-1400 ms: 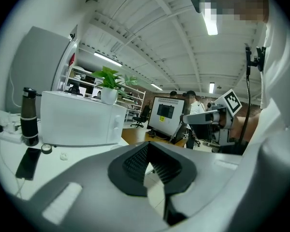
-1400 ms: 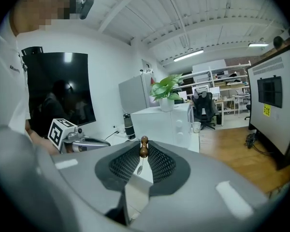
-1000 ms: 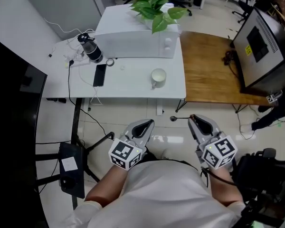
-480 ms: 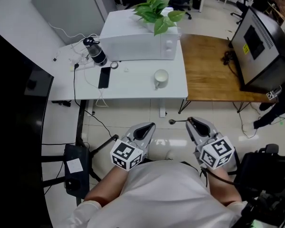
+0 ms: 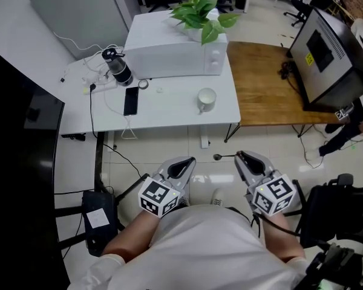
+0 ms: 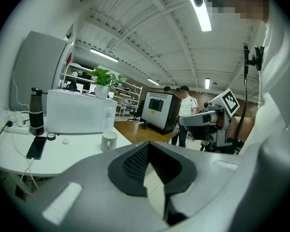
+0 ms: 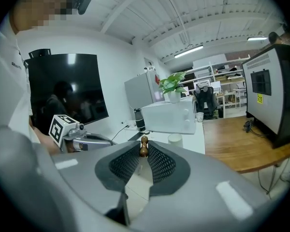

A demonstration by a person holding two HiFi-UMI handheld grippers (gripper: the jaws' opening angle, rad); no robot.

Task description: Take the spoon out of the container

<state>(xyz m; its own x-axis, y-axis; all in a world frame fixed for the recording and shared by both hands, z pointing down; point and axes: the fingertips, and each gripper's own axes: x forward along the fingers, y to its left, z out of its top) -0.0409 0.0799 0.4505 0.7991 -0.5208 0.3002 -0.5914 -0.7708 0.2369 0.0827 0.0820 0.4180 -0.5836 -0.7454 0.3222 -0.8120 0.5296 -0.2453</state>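
Spoon [image 5: 224,157]: pinched in right gripper [image 5: 241,156], well apart from mug [image 5: 205,98].
Left gripper [image 5: 187,161]: jaws together, empty.
Progress: removal apparently done; set-down perhaps remains.

Left tongs [image 5: 186,161] closed empty, right tongs [image 5: 239,156] clamping a spoon [image 5: 220,157], both low.

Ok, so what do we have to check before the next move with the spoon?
1. Right claw holds the spoon: ok, shut on its handle.
2. Spoon is out of the mug: ok, well apart from it.
3. Left claw is free: ok, shut with nothing in it.
4. Mug stands upright on the white table: ok.
5. Mug is empty inside: cannot tell.
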